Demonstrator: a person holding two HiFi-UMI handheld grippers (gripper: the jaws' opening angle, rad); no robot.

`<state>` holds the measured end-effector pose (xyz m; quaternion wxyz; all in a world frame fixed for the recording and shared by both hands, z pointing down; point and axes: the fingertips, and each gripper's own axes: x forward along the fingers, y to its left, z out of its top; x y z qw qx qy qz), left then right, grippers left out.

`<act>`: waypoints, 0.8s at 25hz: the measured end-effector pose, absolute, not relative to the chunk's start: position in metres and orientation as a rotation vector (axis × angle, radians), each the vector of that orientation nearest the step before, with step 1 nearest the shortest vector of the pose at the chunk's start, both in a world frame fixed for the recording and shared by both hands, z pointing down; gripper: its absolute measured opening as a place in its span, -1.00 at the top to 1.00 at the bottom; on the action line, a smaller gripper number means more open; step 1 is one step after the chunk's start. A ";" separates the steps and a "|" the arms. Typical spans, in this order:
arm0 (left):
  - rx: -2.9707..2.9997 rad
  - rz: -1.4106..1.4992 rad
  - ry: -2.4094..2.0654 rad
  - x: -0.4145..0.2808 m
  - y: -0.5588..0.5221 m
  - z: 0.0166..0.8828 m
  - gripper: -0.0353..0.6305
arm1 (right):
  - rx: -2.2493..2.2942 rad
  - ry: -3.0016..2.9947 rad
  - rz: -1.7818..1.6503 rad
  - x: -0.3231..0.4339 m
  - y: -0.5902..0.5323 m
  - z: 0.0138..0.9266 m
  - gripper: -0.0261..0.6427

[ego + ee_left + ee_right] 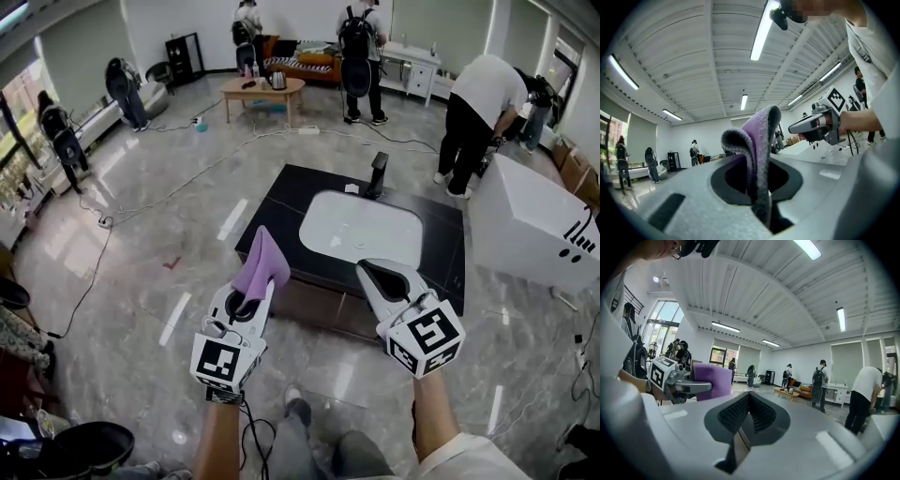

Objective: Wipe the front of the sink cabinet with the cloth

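A low sink cabinet (281,202) with a black top, a white basin (361,228) and a black tap (377,174) stands on the floor ahead of me. Its brown front face (314,305) lies in shadow just beyond both grippers. My left gripper (253,292) is shut on a purple cloth (262,264), which sticks up from its jaws; in the left gripper view the cloth (757,150) folds over the jaws. My right gripper (382,277) is shut with nothing in it, its ribbed pads (749,412) pressed together. Both point up and away from the cabinet.
A large white box (534,225) stands right of the cabinet, with a person (478,117) bent over beside it. Several people stand further back around a wooden coffee table (262,91) and sofa. Cables (141,202) run over the marble floor at left.
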<state>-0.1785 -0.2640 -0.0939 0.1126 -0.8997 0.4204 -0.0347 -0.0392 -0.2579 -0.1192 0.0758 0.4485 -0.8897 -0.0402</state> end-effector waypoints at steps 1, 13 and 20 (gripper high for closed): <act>-2.639 -0.107 1.241 -0.178 -0.258 -0.104 0.74 | 1.347 -2.670 -0.120 -0.037 -0.252 -0.131 0.90; -2.631 -0.117 1.289 -0.142 -0.178 -0.180 0.74 | 1.331 -2.687 -0.091 -0.007 -0.170 -0.206 0.90; -2.631 -0.104 1.287 -0.106 -0.135 -0.197 0.75 | 1.287 -2.688 -0.121 0.016 -0.119 -0.220 0.90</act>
